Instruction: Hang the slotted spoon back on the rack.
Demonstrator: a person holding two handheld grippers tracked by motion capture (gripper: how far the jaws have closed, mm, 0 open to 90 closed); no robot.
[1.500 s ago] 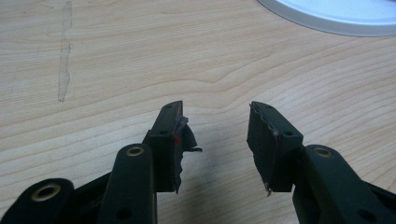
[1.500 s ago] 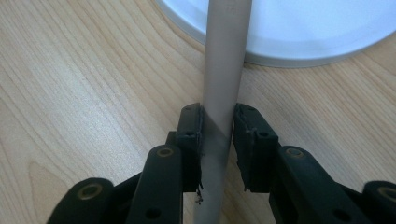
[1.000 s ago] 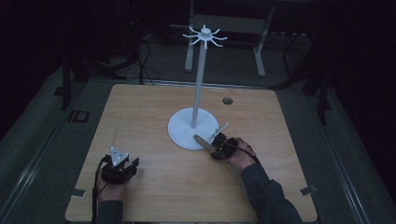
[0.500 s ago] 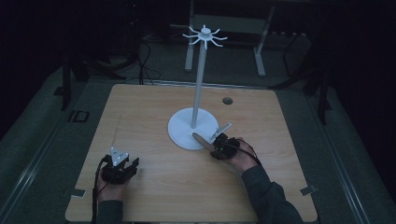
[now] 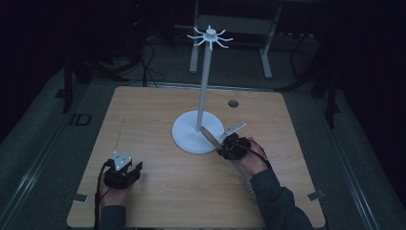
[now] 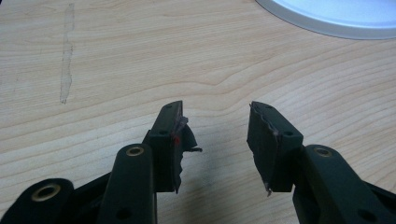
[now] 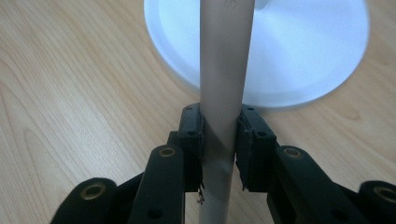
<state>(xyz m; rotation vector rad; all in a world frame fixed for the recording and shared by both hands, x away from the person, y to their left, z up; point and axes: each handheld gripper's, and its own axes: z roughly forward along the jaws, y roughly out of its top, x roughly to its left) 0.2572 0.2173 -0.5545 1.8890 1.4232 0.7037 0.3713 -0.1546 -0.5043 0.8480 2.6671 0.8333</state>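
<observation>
High view: right tongs (image 5: 225, 146) sit right of centre on the table (image 5: 143, 115), just beside the white stand (image 5: 203, 86), clamped on a slim beige-grey rod (image 5: 209, 138). The rod angles up and left so its free end lies over the round base (image 5: 191, 136). Judgement: it's held by one end and tilted to keep the rest free for lifting toward the hook crown (image 5: 209, 37) at upper centre. Left tongs (image 5: 123, 173) sit lower left, well apart from the stand, grasping nothing; probably just parked.

Left gripper view: left tongs (image 6: 217, 135) are spread, with bare wood grain between the jaws. The base rim (image 6: 327, 18) cuts the upper right corner. A faint smudge (image 6: 66, 60) marks the table at upper left. This view confirms the gap is empty, which the high view is too small to settle.

Right gripper view: right tongs (image 7: 219, 135) are clenched on the rod (image 7: 224, 70), pads flush on both sides. The rod runs from bottom centre to the top edge, in front of the base (image 7: 303, 51). It shows grip contact clearly, but not the stand's top or the rod's far end; the high view gives the tilt and overall layout. Whether the rod tip touches the base can't be told.
</observation>
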